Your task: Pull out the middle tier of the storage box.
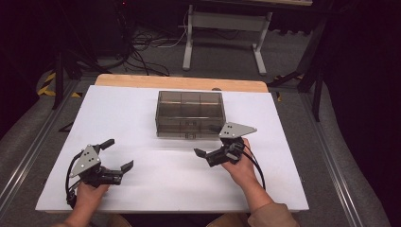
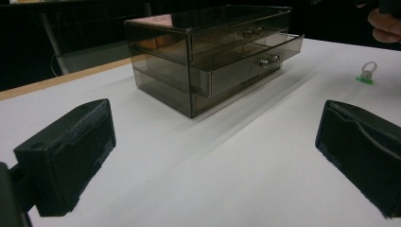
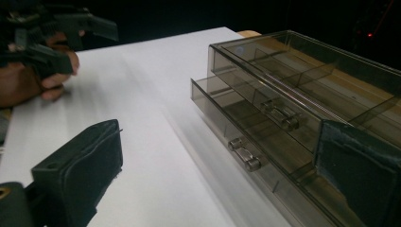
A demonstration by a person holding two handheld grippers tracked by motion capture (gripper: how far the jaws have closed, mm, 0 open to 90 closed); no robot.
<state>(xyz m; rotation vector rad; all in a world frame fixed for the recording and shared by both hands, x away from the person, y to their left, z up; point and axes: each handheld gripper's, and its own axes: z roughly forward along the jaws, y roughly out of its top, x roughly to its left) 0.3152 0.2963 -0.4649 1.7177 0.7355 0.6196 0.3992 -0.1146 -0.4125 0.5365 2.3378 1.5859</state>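
One drawer box (image 1: 190,113), handles toward person

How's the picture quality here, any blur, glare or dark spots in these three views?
High view: white table evenly bright, floor beyond dim, smoky drawer box sharp. Left gripper view: near jaws soft, box in focus, streaky smear on the table in front of it. Right gripper view: similar streaks beside the lower drawer, black background.

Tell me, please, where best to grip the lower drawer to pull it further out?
Probably its small handle, taken from the front: it juts out from the lower drawer, which already stands slightly open. The right gripper is nearest, jaws open.
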